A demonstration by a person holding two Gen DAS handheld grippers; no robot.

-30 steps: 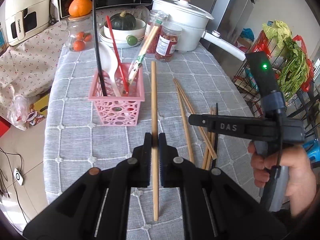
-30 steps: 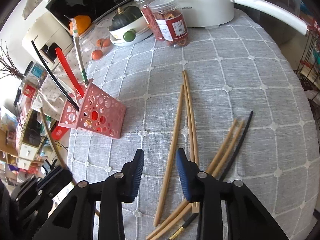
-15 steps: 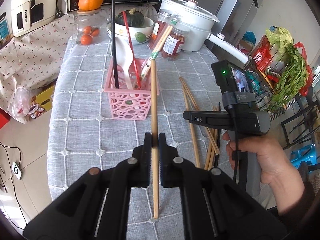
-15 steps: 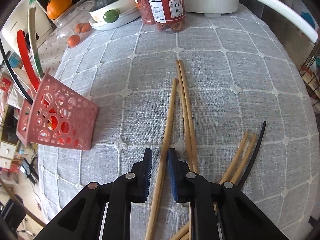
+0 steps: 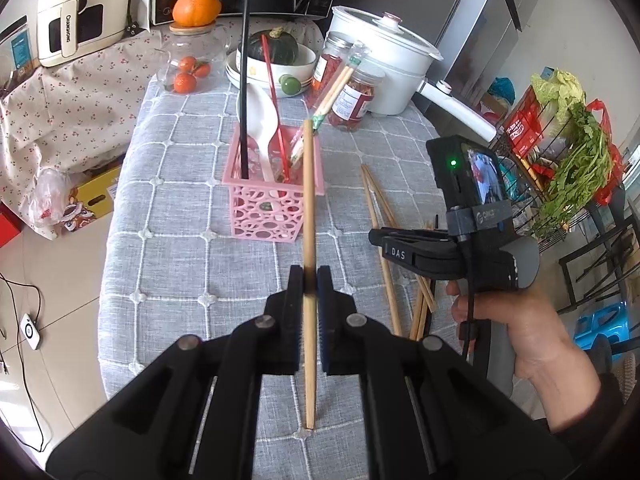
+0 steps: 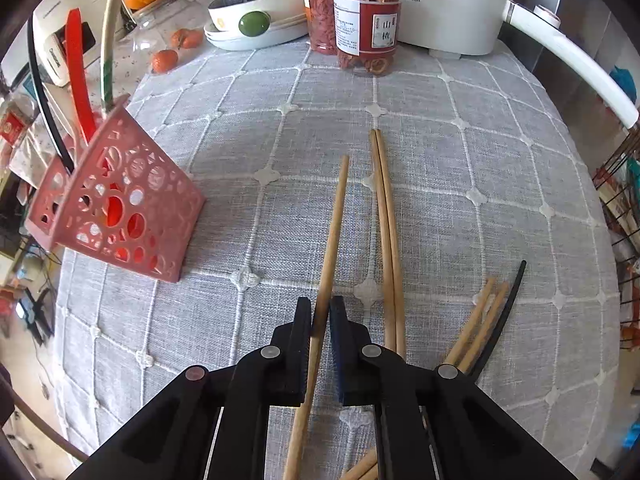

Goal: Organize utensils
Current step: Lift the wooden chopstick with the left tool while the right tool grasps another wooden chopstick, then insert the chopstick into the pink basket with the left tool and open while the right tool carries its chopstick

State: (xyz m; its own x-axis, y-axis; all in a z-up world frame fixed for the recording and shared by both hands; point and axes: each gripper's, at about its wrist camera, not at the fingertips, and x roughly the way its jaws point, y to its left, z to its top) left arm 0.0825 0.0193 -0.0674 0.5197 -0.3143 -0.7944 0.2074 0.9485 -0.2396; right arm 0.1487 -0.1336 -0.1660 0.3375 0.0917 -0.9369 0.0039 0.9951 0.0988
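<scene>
My left gripper [image 5: 309,280] is shut on a wooden chopstick [image 5: 308,200] and holds it above the table, its far tip near the right rim of the pink basket [image 5: 272,216]. The basket holds a black chopstick, a white spoon [image 5: 262,120], a red chopstick and a wrapped pair. My right gripper [image 6: 320,316] is shut on another wooden chopstick [image 6: 334,232] lying on the cloth. It also shows in the left wrist view [image 5: 416,244]. Beside it lie two wooden chopsticks [image 6: 386,216], with more wooden ones and a black one [image 6: 504,312] to the right.
The pink basket [image 6: 128,208] stands at the left in the right wrist view. At the back of the table stand jars [image 6: 366,20], a white pot [image 6: 452,4], a bowl with a squash [image 5: 276,60] and a glass jar of oranges [image 5: 192,68]. A vegetable rack [image 5: 580,152] stands right of the table.
My left gripper has carried its chopstick forward, up to the basket. My right gripper has moved in and shut on a chopstick on the cloth.
</scene>
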